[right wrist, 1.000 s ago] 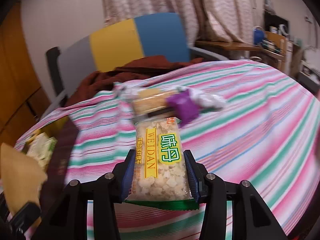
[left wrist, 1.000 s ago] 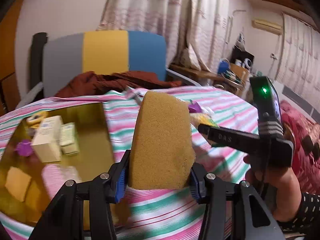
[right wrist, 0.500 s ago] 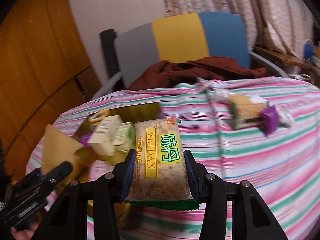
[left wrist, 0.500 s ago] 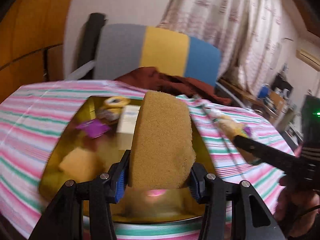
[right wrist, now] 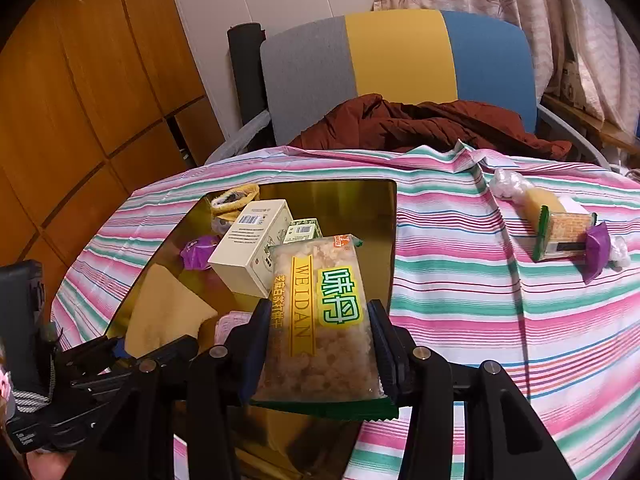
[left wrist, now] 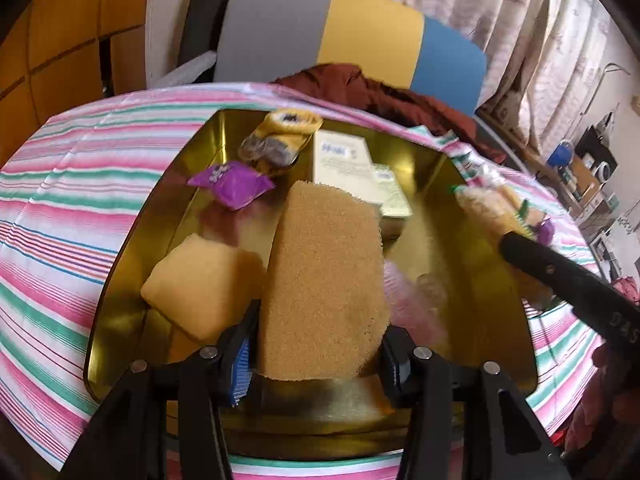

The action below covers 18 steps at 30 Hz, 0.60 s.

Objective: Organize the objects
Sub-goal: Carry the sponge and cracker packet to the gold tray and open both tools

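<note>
Progress, judged from how things lie: partly done. The gold tray (left wrist: 120,280) on the striped cloth (right wrist: 480,320) holds a yellow sponge (left wrist: 196,284), a purple packet (left wrist: 232,184), a yellow sock-like item (left wrist: 280,136), a white box (left wrist: 340,160) and a small green-print box (left wrist: 394,196). Something pink lies low in the tray beside the sponge; too blurred to name.

Left on the cloth, well right of the tray: a small cluster, namely a wrapped snack bar (right wrist: 564,232), a second purple packet (right wrist: 598,246) touching it, and crinkled clear wrapping (right wrist: 506,184). Two more items are in transit, one per gripper.

Left gripper (left wrist: 320,364): clamped on a brown sponge (left wrist: 324,280), held upright on its short end. It hangs over the near half of the tray, just right of the yellow sponge. Whether its lower edge touches the tray floor cannot be told, as the fingers hide it.

Right gripper (right wrist: 320,356): clamped on a rice snack pack (right wrist: 320,316) marked WEIDAN, held by its lower half with the pack pointing forward. It sits over the tray's near right part, in front of the white box. Pack appears clear of the tray contents; exact height not readable.

Judgement: both held items are positioned for release into the tray. Remaining after that: the cluster right of the tray. Free floor in the tray is mostly along its right side.
</note>
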Tool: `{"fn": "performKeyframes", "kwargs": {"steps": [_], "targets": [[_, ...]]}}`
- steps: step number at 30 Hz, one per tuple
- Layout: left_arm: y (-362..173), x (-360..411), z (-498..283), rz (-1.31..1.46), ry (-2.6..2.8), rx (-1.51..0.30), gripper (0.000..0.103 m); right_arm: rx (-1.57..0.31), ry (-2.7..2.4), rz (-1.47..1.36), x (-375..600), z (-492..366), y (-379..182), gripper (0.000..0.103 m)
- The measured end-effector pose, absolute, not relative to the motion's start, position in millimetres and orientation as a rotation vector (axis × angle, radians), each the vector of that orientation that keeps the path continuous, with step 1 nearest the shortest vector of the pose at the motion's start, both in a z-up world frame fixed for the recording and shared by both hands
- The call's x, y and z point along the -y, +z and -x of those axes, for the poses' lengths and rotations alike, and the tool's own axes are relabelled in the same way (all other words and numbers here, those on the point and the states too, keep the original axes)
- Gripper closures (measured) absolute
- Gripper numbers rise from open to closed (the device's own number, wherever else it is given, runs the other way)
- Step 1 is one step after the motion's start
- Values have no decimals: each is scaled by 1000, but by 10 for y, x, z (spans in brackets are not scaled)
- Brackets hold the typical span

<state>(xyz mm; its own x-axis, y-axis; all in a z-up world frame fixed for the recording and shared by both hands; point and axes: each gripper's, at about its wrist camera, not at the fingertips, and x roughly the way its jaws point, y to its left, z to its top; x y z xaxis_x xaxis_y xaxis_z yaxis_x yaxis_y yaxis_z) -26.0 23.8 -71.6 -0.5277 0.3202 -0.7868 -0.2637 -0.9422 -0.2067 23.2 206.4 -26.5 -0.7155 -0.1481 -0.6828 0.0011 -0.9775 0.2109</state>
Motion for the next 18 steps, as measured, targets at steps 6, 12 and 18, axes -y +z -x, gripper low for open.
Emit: {"fn": "performKeyframes", "kwargs": {"steps": [6,12,18], "targets": [[-749,-250,318,1360,2477,56,47,321,-2854,-1147,-2067,-187,-269,36],[-612,-296,212,1307,2522,27,22,362,-2876,-1093,-2128,-281,-210,31],[-431,-197,152,1236,2598,87,21,441,-2882,-1088,-2248,-350,-223,27]]}}
